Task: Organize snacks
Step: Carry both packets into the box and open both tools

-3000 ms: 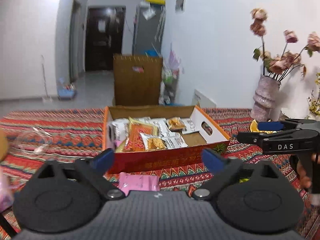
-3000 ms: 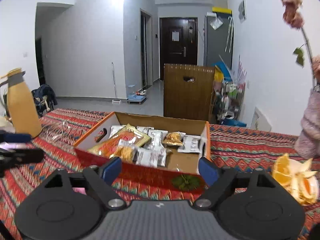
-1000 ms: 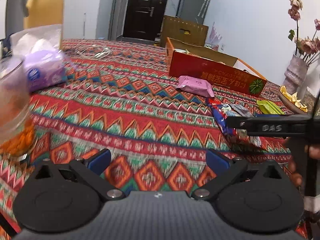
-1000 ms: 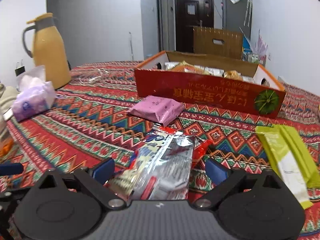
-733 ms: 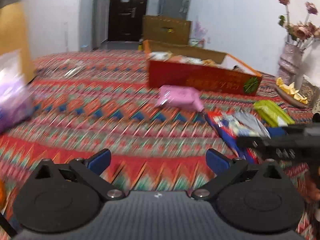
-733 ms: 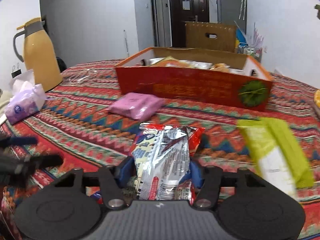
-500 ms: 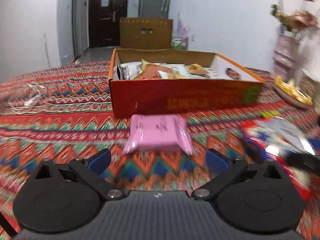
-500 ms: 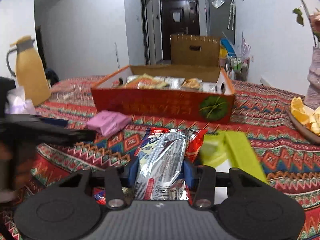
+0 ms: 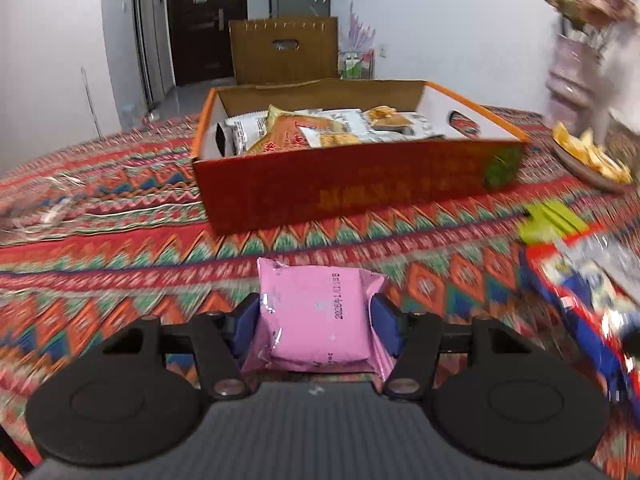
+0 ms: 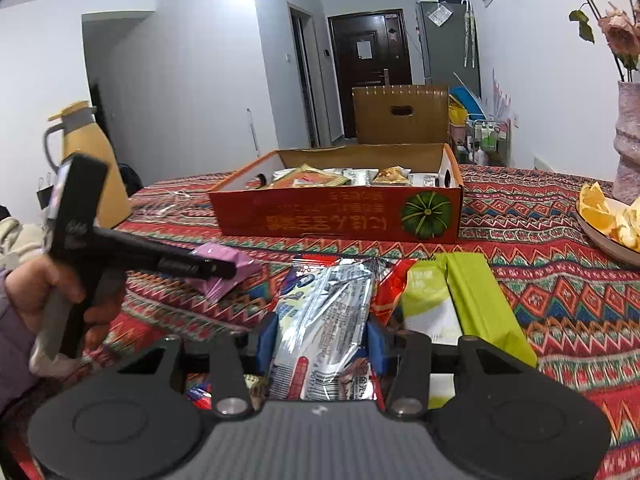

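An orange cardboard box (image 9: 360, 192) holding several snack packets stands mid-table; it also shows in the right wrist view (image 10: 340, 216). My left gripper (image 9: 318, 326) is shut on a pink snack packet (image 9: 316, 320), low over the patterned cloth in front of the box. My right gripper (image 10: 320, 340) is shut on a silver, blue and red snack bag (image 10: 324, 320), which also shows blurred in the left wrist view (image 9: 588, 288). A green packet (image 10: 460, 300) lies just right of the bag. The left gripper (image 10: 224, 270) and pink packet (image 10: 224, 268) appear at left in the right wrist view.
A plate of orange pieces (image 10: 612, 220) and a vase of dried flowers (image 10: 628, 136) stand at the right. A yellow jug (image 10: 92, 160) stands at the far left. A brown chair back (image 9: 284, 52) is behind the table. Clear plastic wrap (image 9: 44, 208) lies at left.
My left gripper moved in on the pink packet and closed on it. My right gripper stays shut on the silver bag and has lifted it slightly.
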{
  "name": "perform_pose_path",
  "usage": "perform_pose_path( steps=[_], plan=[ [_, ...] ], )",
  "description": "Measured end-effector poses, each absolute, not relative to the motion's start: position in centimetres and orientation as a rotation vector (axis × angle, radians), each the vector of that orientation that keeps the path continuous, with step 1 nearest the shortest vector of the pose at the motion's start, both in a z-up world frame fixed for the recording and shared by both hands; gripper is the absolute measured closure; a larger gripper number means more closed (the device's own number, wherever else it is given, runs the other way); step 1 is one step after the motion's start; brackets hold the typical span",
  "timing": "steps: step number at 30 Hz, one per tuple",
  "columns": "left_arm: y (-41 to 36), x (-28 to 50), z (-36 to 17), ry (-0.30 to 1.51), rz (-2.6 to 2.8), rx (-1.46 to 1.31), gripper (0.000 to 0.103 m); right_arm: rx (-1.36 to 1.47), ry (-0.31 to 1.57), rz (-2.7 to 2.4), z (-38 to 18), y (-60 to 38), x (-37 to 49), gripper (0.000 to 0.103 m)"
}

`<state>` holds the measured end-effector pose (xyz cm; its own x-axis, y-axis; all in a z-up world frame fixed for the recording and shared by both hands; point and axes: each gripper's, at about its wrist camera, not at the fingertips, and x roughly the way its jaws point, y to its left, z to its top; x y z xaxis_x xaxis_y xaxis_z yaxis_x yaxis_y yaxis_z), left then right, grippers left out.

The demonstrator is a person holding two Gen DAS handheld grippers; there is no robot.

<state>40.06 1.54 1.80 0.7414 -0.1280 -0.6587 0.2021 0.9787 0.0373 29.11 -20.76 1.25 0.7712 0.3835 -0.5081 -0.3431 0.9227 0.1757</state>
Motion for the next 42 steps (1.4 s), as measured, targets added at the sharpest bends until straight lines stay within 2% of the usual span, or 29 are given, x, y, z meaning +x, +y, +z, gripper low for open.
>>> perform_pose_path(
  steps=[10,18,29,42],
  plan=[
    [0.6,21.2,3.8,0.632,-0.211,-0.054,0.042,0.074,0.587,0.371,0.8,-22.4,19.6,0.058],
    [-1.6,14.2,3.9,0.652,-0.267,-0.063,0.042,0.075,0.578,0.375,0.9,-22.8,13.9,0.058],
    [-2.7,11.8,5.1,0.598,-0.283,-0.030,0.041,0.058,0.526,0.364,2.1,-23.4,11.2,0.058],
    [-2.2,16.2,6.6,0.567,-0.264,-0.024,0.041,0.051,0.511,0.323,2.7,-24.5,15.0,0.058]
  ],
)
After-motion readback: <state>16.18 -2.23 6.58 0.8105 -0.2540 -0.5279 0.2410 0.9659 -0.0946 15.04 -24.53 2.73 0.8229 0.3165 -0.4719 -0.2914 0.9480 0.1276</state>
